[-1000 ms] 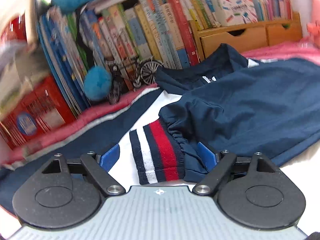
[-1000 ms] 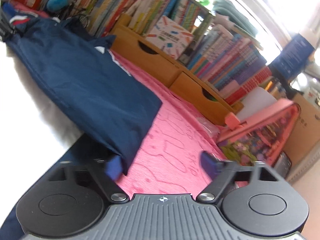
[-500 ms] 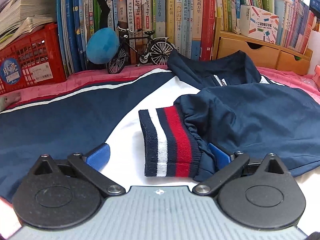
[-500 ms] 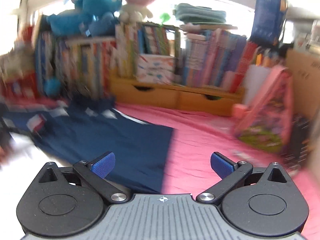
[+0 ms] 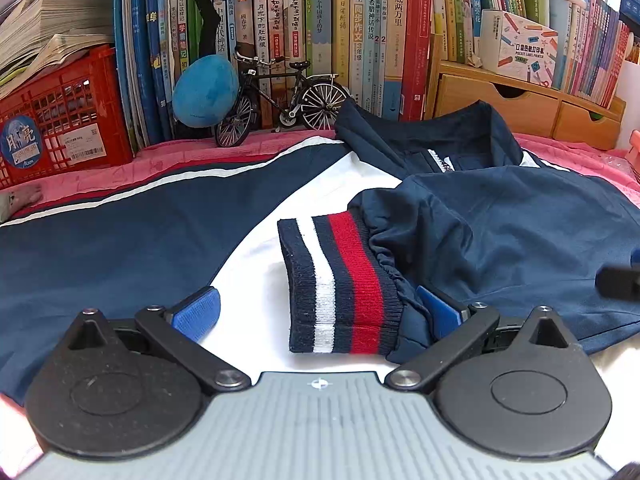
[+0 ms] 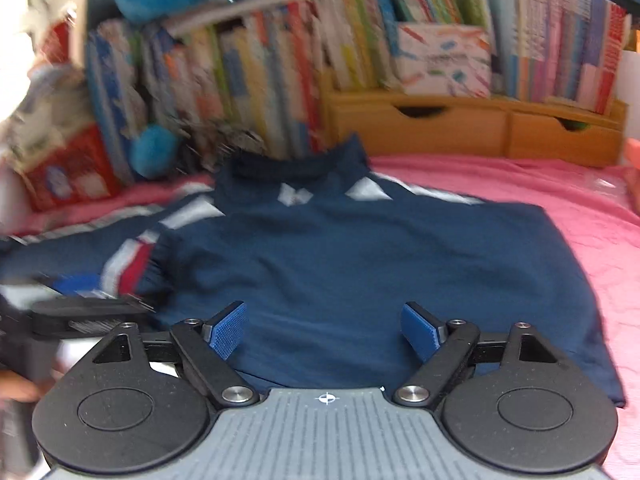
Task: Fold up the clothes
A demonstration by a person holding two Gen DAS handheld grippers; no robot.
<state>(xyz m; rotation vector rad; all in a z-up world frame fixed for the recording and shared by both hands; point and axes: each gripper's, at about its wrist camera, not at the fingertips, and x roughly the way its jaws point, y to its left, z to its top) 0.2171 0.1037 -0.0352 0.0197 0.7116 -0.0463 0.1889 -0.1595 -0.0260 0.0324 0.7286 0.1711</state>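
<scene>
Navy jacket (image 5: 500,232) spread flat on pink cloth (image 6: 580,208), one sleeve crossed over the chest; likely soft, light, limp; best pinched at ribbed striped cuff (image 5: 340,280). Left gripper (image 5: 316,308) spread wide astride that cuff, gripping nothing; right gripper (image 6: 324,330) equally agape over the hem. Toy bicycle (image 5: 280,100) sharp at 12 o'clock only in left view; right view blurred, showing the jacket's far edge at 3 o'clock.

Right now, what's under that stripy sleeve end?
The striped cuff lies on the white panel of the navy jacket, between the open left gripper's fingers. Whatever lies beneath the jacket there is covered.
</scene>
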